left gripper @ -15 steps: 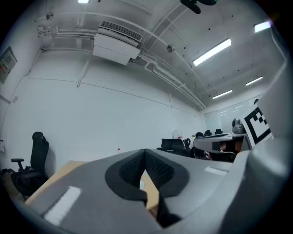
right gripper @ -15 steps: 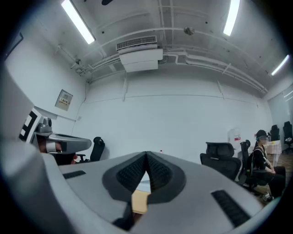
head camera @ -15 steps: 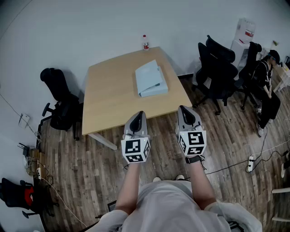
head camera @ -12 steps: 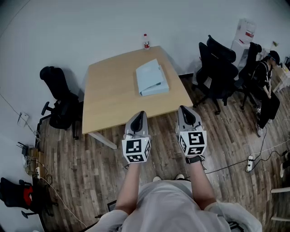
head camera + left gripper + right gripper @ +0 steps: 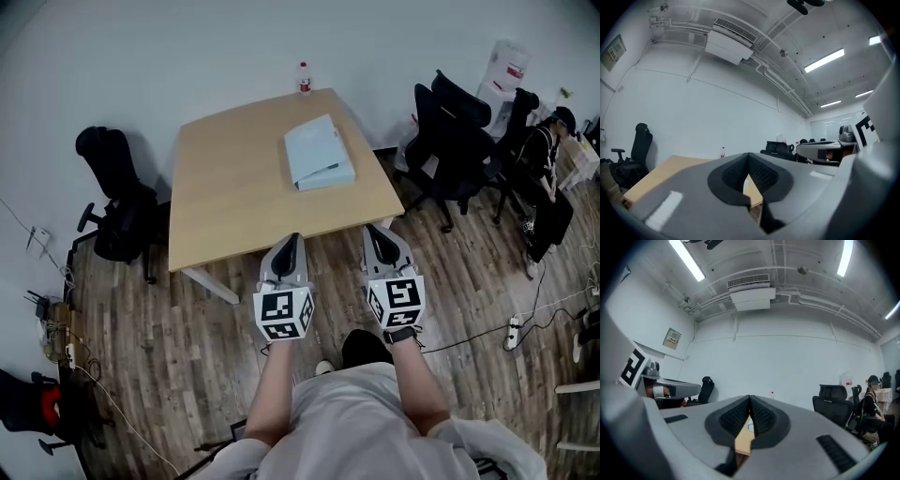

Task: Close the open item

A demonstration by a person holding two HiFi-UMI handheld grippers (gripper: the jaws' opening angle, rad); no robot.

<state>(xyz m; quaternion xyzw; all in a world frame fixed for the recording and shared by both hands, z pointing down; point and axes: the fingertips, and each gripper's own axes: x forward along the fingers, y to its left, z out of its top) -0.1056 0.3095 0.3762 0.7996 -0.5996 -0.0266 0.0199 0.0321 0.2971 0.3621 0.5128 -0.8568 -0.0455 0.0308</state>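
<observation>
A pale blue binder [image 5: 320,152] lies on the wooden table [image 5: 234,187], right of its middle; its cover looks slightly lifted at the near end. My left gripper [image 5: 290,240] and right gripper [image 5: 376,232] are held level side by side, just short of the table's front edge, well apart from the binder. Both are shut with nothing between the jaws. In the left gripper view the gripper [image 5: 748,159] points over the table [image 5: 656,176]. In the right gripper view a sliver of the binder [image 5: 751,427] shows behind the closed gripper [image 5: 750,401].
A small bottle [image 5: 304,80] stands at the table's far edge. A black office chair [image 5: 112,202] is left of the table, and more chairs [image 5: 455,141] stand to the right. A seated person [image 5: 548,164] is at the far right. Cables and a power strip [image 5: 514,330] lie on the floor.
The whole view has shifted forward toward the table. Both grippers now sit closer to its front edge, still side by side and shut.
</observation>
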